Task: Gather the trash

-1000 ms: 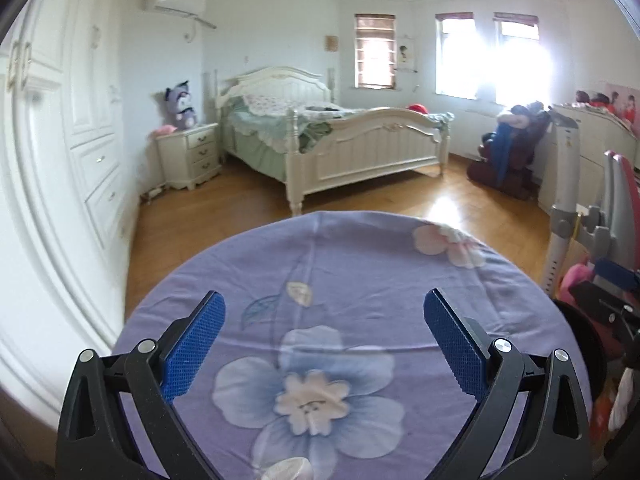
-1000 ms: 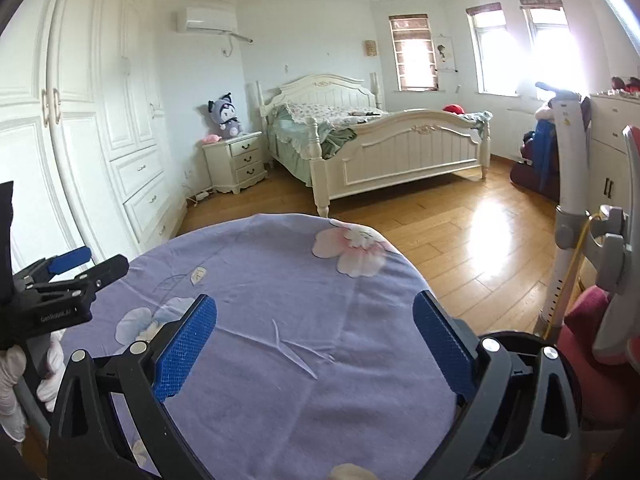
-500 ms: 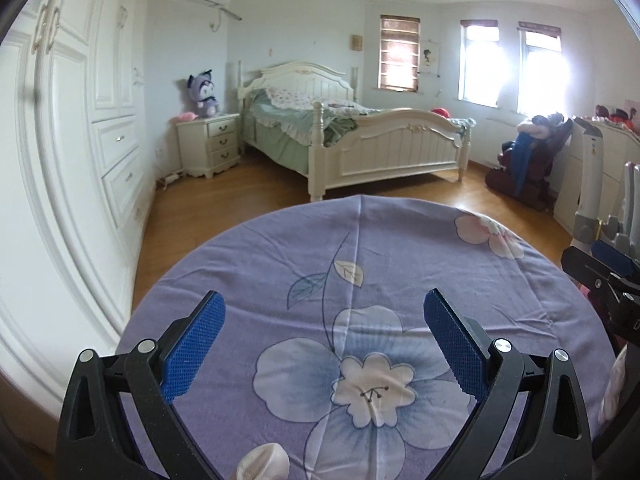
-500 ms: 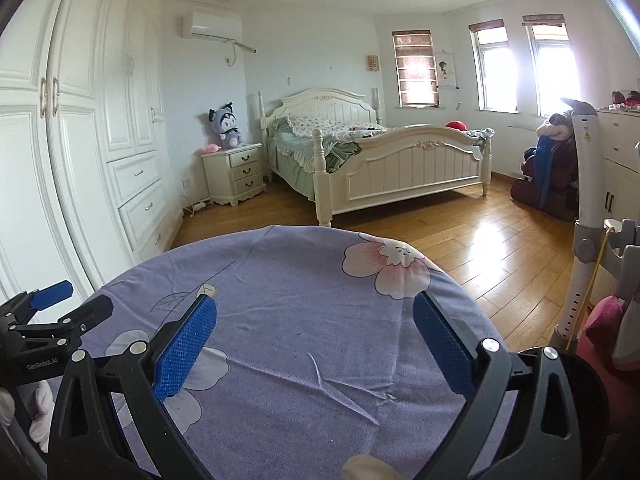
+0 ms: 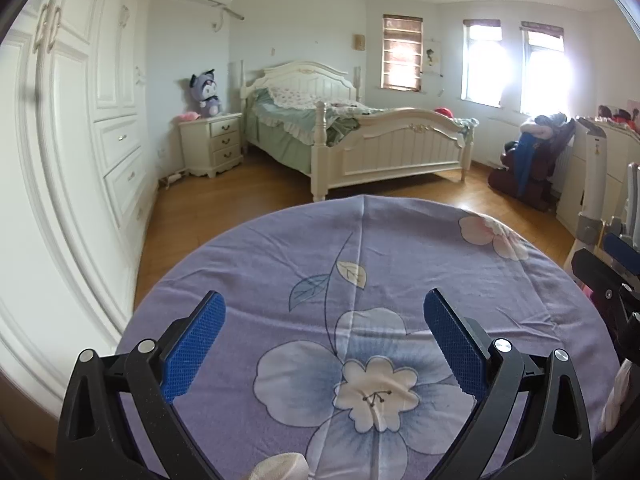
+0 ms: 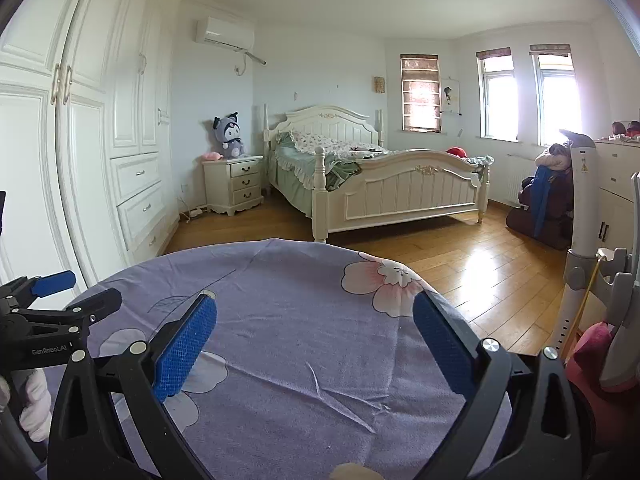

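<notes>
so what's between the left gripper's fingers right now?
Nothing held. In the left wrist view the left gripper is open, and only the purple floral tablecloth shows in the gap.

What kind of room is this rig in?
A home bedroom: a white bed, a nightstand with a plush toy on it, and a built-in wardrobe.

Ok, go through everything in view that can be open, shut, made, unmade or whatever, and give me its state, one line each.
left gripper: open, holding nothing
right gripper: open, holding nothing
wardrobe doors: shut
wardrobe drawers: shut
nightstand drawers: shut
bed: unmade, covers rumpled
middle window blind: lowered
tablecloth: spread over the round table, slightly creased
air conditioner: cannot tell whether running
</notes>
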Demonstrator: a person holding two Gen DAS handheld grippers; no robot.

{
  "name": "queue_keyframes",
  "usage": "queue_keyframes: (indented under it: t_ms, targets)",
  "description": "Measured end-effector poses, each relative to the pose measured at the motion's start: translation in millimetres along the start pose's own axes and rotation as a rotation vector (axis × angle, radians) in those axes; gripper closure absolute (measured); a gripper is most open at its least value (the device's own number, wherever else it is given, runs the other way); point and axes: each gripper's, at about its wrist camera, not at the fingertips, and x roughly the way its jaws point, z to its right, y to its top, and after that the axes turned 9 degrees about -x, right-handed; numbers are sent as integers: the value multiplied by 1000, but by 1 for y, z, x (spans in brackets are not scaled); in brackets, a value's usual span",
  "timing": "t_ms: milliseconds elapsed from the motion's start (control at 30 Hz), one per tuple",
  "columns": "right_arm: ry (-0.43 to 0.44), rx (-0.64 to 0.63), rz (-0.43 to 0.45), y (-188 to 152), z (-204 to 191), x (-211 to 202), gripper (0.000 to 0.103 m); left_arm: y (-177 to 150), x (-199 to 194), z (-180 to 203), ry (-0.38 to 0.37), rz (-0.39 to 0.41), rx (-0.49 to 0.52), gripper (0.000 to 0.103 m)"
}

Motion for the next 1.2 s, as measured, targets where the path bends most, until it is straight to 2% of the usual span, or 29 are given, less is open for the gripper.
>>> queue_keyframes:
  t_ms: [1200]
  targets:
    - [-27,55,10,-6,9,-2,5,-2,2,2,-19,-9,16,5]
